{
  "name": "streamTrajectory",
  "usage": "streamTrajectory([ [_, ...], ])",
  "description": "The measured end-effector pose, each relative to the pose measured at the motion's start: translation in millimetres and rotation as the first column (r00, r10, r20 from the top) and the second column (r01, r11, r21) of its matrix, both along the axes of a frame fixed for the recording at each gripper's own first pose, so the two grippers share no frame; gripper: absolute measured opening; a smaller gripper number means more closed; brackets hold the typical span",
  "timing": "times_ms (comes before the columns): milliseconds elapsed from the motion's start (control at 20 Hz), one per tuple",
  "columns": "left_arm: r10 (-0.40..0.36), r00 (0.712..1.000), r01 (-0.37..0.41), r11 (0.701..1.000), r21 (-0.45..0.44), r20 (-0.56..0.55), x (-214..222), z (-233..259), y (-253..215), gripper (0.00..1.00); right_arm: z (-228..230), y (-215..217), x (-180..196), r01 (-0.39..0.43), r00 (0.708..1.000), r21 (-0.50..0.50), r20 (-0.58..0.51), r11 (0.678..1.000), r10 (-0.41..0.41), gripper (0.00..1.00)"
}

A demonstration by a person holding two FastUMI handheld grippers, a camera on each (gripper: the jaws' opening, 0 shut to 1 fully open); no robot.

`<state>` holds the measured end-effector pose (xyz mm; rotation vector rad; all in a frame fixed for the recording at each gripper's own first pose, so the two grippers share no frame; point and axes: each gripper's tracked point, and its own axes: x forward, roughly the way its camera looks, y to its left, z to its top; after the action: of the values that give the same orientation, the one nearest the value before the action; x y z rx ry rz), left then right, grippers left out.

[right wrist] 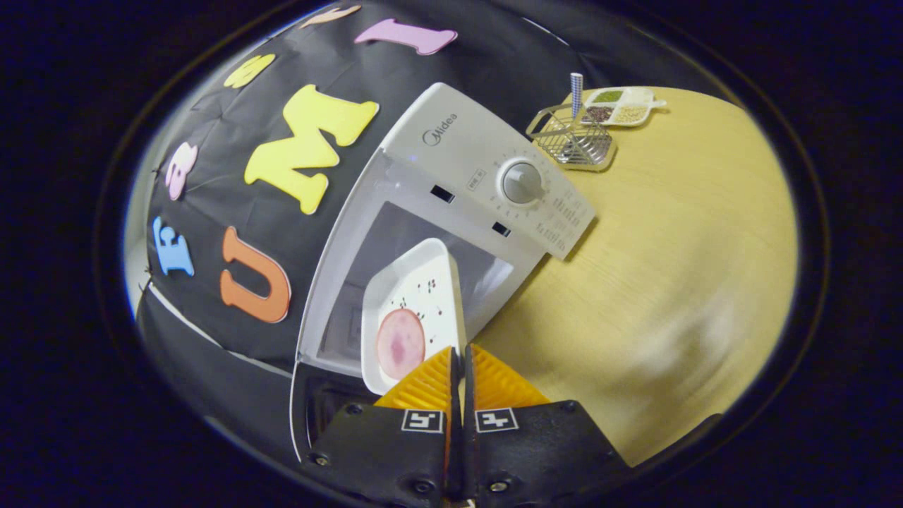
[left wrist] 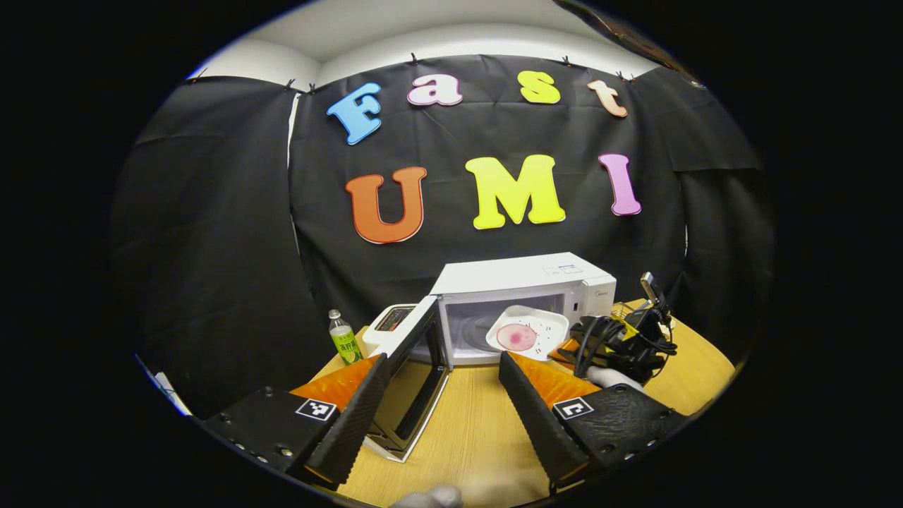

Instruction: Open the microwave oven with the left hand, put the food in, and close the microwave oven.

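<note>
Holding left gripper [left wrist: 441, 395] wide apart, empty, back from swung-open door [left wrist: 413, 367]. Microwave [left wrist: 522, 296] cavity exposed. Right gripper [right wrist: 460, 381] pinched tight on rim of plate [right wrist: 413, 310], ham slice [right wrist: 400, 343] on it, plate at cavity mouth. Step: loading food. Next I judge: slide plate in level, release, withdraw, then left pushes door shut.

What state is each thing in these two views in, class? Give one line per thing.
Microwave door: swung open.
Plate of food: tilted, held at the microwave's opening.
Right gripper: shut on the plate's edge.
Left gripper: open, holding nothing.
Bottle: upright, capped.
</note>
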<state>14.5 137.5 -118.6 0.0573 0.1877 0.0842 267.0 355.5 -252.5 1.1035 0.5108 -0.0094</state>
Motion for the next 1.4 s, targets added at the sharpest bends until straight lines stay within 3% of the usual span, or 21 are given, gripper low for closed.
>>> streamTrajectory([
  [200, 0.019, 1.0, -0.019, 1.0, -0.001, -0.012, 3, -14, 14, 0.95, -10, 17, 23, 0.098, 0.995, 0.006, -0.014, 0.995, -0.098, 0.03],
  [500, 0.038, 0.999, -0.038, 0.999, 0.01, -0.013, 10, -22, 26, 0.96, -22, 49, 69, 0.137, 0.99, 0.035, -0.04, 0.99, -0.135, 0.03],
  [750, 0.05, 0.999, -0.05, 0.999, -0.003, -0.021, 17, -27, 34, 0.96, -35, 47, 113, 0.19, 0.981, 0.015, -0.049, 0.982, -0.189, 0.0],
  [850, 0.058, 0.998, -0.058, 0.998, -0.011, -0.033, 21, -33, 37, 0.95, -39, 45, 128, 0.208, 0.977, 0.002, -0.051, 0.978, -0.207, 0.04],
  [1000, 0.071, 0.996, -0.072, 0.997, -0.024, -0.045, 22, -37, 41, 0.96, -39, 46, 138, 0.213, 0.976, -0.038, -0.033, 0.976, -0.214, 0.04],
  [1250, 0.072, 0.996, -0.073, 0.997, -0.014, -0.043, 19, -35, 43, 0.96, -37, 45, 138, 0.226, 0.974, 0.013, -0.008, 0.974, -0.226, 0.11],
  [1300, 0.07, 0.997, -0.071, 0.997, -0.01, -0.04, 19, -33, 44, 0.96, -33, 44, 136, 0.233, 0.972, 0.029, 0.009, 0.972, -0.234, 0.11],
  [1350, 0.07, 0.997, -0.071, 0.997, -0.006, -0.04, 17, -35, 43, 0.96, -27, 39, 138, 0.239, 0.97, 0.044, 0.03, 0.97, -0.24, 0.04],
  [1400, 0.072, 0.997, -0.072, 0.997, -0.004, -0.039, 16, -34, 43, 0.96, -21, 38, 135, 0.226, 0.972, 0.035, 0.058, 0.973, -0.228, 0.3],
])
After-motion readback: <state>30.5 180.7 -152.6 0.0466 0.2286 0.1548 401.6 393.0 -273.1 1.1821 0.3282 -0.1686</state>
